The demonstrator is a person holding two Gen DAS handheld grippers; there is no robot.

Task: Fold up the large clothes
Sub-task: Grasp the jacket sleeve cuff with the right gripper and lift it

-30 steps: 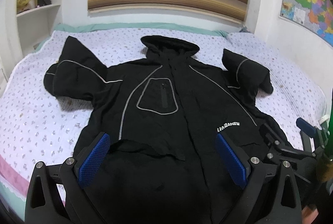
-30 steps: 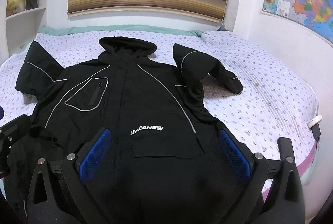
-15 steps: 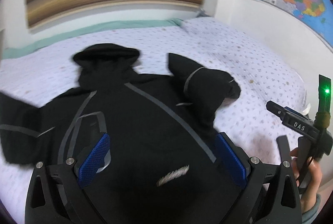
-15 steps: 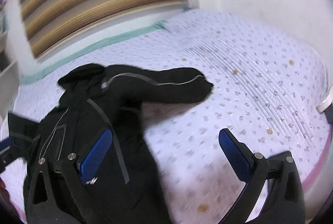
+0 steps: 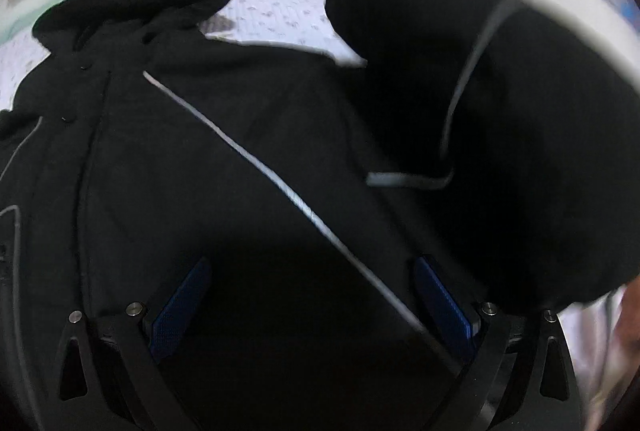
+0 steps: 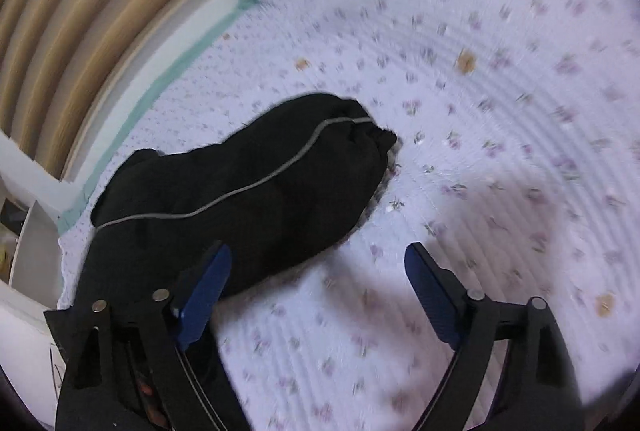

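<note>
Black padded jacket lies spread front-up on the bed, hood toward the headboard, one sleeve stretched out over the floral sheet.

Left hand-held gripper: jaws spread wide, hovering close above the jacket body near the shoulder seam; nothing is between the pads that I can confirm as pinched. Whether the tips touch the cloth cannot be told, the view being dark and blurred.

Right hand-held gripper: jaws spread but have just been closing somewhat; only bare sheet lies between them, with the sleeve just beside the left-hand pad.

Assessment: folding has not begun; the step in hand appears to be the approach to the sleeve.

Risks noted:
- The right jaws may shut on sheet instead of sleeve, since the sleeve sits outside the gap; the sheet would lift with the fold.
- Thick padded fabric may slip from a shallow pinch, or only the top layer be caught, leaving the sleeve twisted.
- Both views are motion-blurred, suggesting speed; a fast descent could shove the sleeve aside and bunch it.
</note>
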